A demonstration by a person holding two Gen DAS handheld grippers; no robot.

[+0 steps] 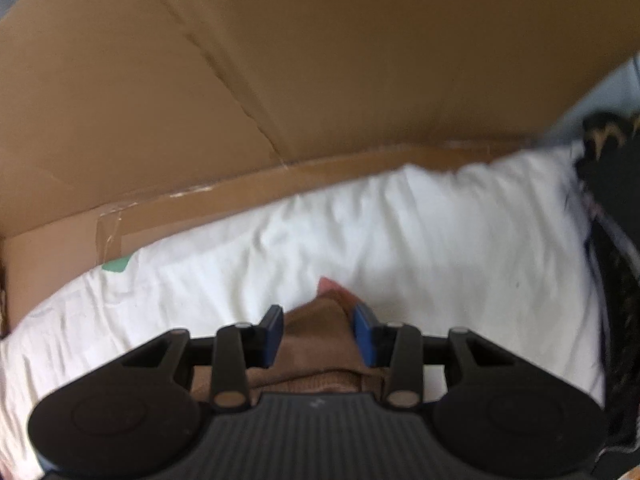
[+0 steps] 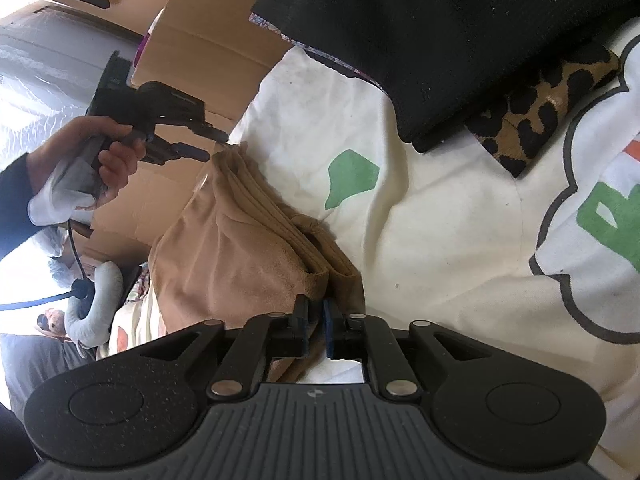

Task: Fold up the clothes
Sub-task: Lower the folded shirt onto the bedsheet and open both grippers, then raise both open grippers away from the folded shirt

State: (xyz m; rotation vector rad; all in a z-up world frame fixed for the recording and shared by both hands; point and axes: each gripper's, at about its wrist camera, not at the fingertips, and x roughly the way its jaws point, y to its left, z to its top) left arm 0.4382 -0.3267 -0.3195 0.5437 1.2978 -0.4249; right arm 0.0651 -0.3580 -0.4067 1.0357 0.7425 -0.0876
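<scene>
A tan brown garment (image 2: 240, 248) lies folded in several layers on a white printed sheet (image 2: 440, 220). My right gripper (image 2: 316, 304) sits at its near edge, its jaws a narrow slot apart and filled with the tan fabric. My left gripper (image 2: 210, 145), held in a person's hand (image 2: 116, 160), hovers at the garment's far corner with its fingers apart. In the left wrist view the left gripper (image 1: 318, 312) points steeply down with its blue pads wide apart. The tan garment (image 1: 316, 332) lies loose between and below them on the sheet (image 1: 440, 240).
Flattened cardboard (image 1: 280, 60) stands just beyond the sheet's far edge, also seen as cardboard (image 2: 192, 40) behind the left gripper. A folded black garment (image 2: 460, 40) lies on a leopard-print cloth (image 2: 540, 120) at the upper right. A cable hangs from the hand.
</scene>
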